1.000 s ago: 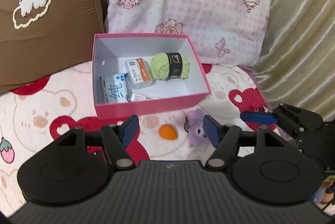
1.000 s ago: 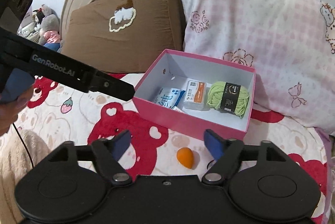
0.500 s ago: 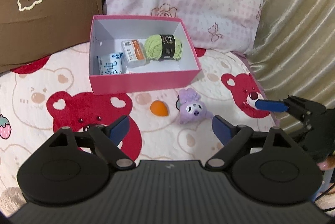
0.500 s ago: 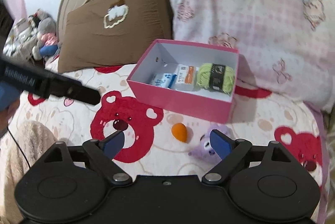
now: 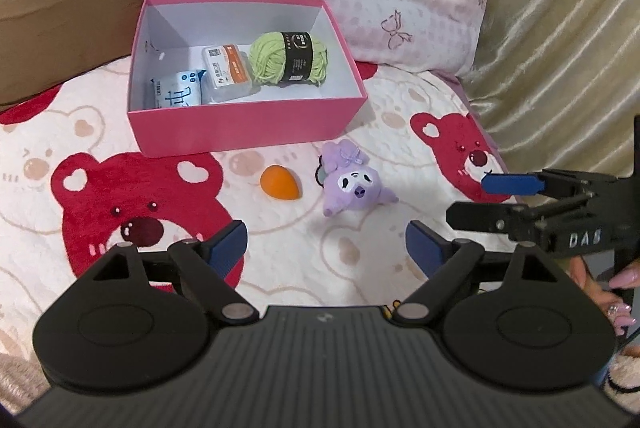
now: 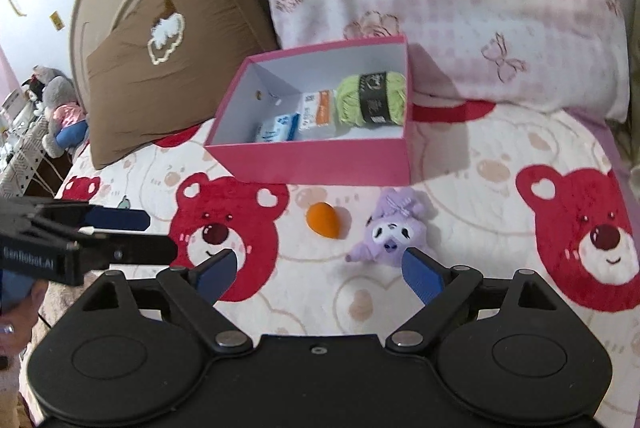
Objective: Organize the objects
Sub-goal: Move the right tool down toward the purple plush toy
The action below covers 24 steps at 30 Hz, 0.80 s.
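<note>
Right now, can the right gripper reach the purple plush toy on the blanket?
Probably yes: the right gripper is open, the purple plush toy lies just ahead by its right finger, and nothing stands between them.

Two wrist cameras above a bed, both looking toward the open pink cardboard box [image 5: 248, 132].

The left wrist view looks down and forward along its own spread blue-padded fingers [image 5: 226, 246], facing the box's long front wall squarely from a little way back. The right wrist view [image 6: 320, 268] sits further right of the box, facing it slightly from that side, and takes in the brown pillow [image 6: 176, 68] left of the box. Both share the box, the orange egg-shaped sponge [image 5: 279, 181] and purple plush toy [image 5: 354, 188] in front of it.
</note>
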### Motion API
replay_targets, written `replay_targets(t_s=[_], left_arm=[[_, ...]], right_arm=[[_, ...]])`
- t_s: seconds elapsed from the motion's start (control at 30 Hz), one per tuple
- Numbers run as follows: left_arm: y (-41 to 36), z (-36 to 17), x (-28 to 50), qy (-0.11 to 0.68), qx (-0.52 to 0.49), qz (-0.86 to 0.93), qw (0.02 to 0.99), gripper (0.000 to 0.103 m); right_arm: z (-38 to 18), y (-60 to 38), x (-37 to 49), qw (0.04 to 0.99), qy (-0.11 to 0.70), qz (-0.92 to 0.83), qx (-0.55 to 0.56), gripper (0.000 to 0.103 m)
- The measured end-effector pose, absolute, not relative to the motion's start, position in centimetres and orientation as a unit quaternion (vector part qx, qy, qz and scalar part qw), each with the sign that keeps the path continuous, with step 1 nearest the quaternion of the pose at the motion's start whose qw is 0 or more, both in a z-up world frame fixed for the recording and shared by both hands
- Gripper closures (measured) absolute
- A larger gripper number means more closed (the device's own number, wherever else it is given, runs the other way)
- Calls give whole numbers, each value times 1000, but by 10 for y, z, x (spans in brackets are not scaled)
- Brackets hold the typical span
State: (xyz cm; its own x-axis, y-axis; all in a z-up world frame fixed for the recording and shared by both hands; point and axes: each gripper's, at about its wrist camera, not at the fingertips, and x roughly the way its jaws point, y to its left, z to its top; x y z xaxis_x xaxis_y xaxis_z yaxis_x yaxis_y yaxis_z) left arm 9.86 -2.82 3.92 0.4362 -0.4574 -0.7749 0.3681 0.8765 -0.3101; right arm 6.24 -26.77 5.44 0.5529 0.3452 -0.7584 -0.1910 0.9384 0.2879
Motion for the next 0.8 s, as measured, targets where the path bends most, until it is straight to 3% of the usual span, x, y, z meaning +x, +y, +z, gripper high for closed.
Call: replay_targets(t_s=[0.27,0.47,0.8], left_arm=[[-41,8,107,475,-29,-228,849,7],[-47,-12,117,475,-51,-238,846,7],[-77,-46,135,419,2,-246,874,7]], right_arm=[[26,-284,91,860,466,152,141,9],[4,-296,124,858,487,86,137,9],[-53,-336,152,827,501,44,252,9]])
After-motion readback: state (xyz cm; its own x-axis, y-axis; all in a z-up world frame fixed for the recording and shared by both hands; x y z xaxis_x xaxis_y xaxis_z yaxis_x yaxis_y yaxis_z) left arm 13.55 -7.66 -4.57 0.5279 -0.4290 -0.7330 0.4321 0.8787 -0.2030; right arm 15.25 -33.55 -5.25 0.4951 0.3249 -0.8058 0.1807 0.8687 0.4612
